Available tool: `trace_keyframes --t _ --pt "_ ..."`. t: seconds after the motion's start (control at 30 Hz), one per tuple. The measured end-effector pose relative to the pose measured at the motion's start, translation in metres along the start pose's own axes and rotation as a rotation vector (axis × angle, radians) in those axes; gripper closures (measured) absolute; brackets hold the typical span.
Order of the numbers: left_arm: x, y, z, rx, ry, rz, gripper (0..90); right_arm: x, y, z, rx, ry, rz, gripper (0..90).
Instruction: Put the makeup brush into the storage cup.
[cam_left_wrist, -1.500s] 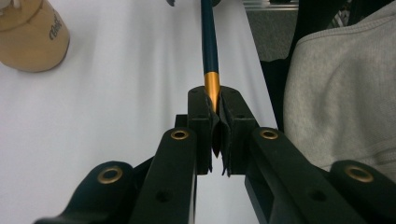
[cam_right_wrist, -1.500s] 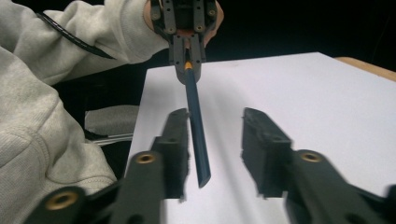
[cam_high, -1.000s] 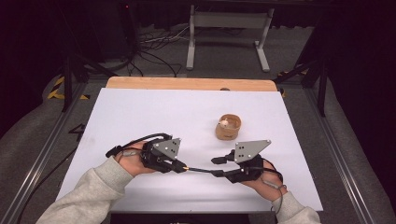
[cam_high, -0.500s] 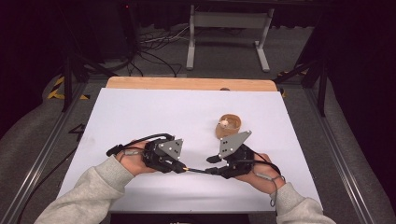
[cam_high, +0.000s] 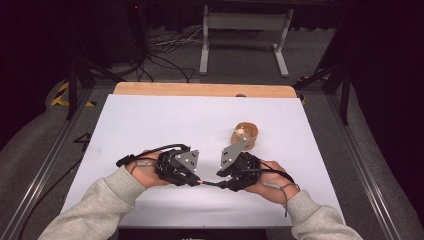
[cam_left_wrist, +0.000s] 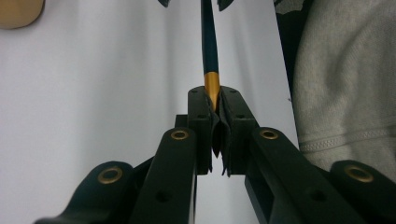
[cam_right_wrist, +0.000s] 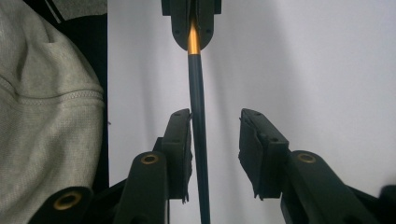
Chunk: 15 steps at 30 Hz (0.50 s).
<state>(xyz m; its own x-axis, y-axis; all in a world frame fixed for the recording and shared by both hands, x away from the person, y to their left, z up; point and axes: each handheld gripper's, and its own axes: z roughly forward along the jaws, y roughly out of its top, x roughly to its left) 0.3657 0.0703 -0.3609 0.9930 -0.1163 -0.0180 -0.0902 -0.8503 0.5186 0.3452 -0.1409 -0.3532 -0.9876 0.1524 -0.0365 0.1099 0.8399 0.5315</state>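
Observation:
A thin dark blue stick with a gold end (cam_high: 208, 183) lies level between my two grippers, low over the white table (cam_high: 150, 120). My left gripper (cam_left_wrist: 217, 100) is shut on the gold end (cam_left_wrist: 211, 86); the shaft (cam_left_wrist: 208, 42) runs away from it. My right gripper (cam_right_wrist: 215, 119) is open around the shaft (cam_right_wrist: 196, 84), which lies against its left finger (cam_right_wrist: 180, 135). In the high view the left gripper (cam_high: 196, 180) and right gripper (cam_high: 221, 183) face each other tip to tip near the table's front.
A small round wooden bowl (cam_high: 245, 135) stands just beyond the right gripper, also at the corner of the left gripper view as the bowl (cam_left_wrist: 18, 11). Grey sleeves (cam_left_wrist: 345, 84) (cam_right_wrist: 46, 116) flank the grippers. A bare wooden strip (cam_high: 205, 89) edges the table's far side.
My right hand has moved left, closer to the left gripper, and its grey plate has tipped upward. The left gripper has barely moved and still holds the stick.

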Motion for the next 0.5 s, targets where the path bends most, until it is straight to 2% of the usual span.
trace_keyframes --t 0.17,0.5 --pt "-0.001 0.003 0.001 0.028 0.004 0.0 84.3 0.001 0.003 0.007 0.033 0.006 -0.017 65.3" --pt "0.0 0.005 0.006 0.038 -0.004 0.0 84.3 0.002 0.008 0.019 0.09 0.022 -0.046 70.4"
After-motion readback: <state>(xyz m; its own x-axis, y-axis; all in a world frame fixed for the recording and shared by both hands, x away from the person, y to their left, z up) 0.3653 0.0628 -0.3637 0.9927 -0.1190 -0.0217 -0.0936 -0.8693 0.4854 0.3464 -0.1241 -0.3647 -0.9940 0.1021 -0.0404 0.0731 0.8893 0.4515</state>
